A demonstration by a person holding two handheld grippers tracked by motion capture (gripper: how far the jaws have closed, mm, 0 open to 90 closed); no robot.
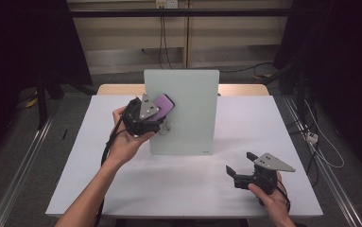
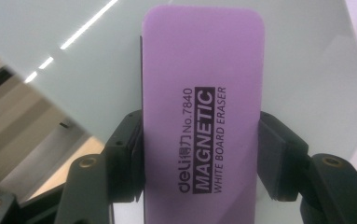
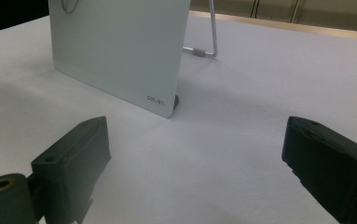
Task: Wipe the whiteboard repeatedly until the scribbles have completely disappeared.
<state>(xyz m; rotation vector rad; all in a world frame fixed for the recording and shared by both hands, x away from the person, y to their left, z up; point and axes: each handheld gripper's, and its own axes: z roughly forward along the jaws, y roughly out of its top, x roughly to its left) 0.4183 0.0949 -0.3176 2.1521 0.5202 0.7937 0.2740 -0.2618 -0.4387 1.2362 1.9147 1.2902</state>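
A: Left gripper (image 1: 156, 117), high view: raised off the table, held against the upper left part of the pale glass whiteboard (image 1: 188, 94) that stands upright mid-table. Clamped in it is a purple, flat, round-cornered magnetic whiteboard eraser (image 1: 163, 105).

B: Confirmed from the left gripper view. The eraser (image 2: 204, 116) sits lengthwise between the two black jaws, pads pressing its long edges near the lower half. Printed text runs along its length. Behind it, the board's glossy face (image 2: 97, 60) with light streaks reflected.

A: Eraser touching the board?

B: It lies very close against it; actual contact I cannot tell.

A: Right gripper (image 1: 242, 168): low at the near right of the white table (image 1: 263, 127), held in the person's right hand (image 1: 273, 201), well apart from the board.

B: In the right gripper view its jaws stand wide apart, nothing between them, only bare tabletop (image 3: 241, 140). Farther off, the board's lower corner (image 3: 120, 51) and its thin metal rear stand (image 3: 211, 32) resting on the table.
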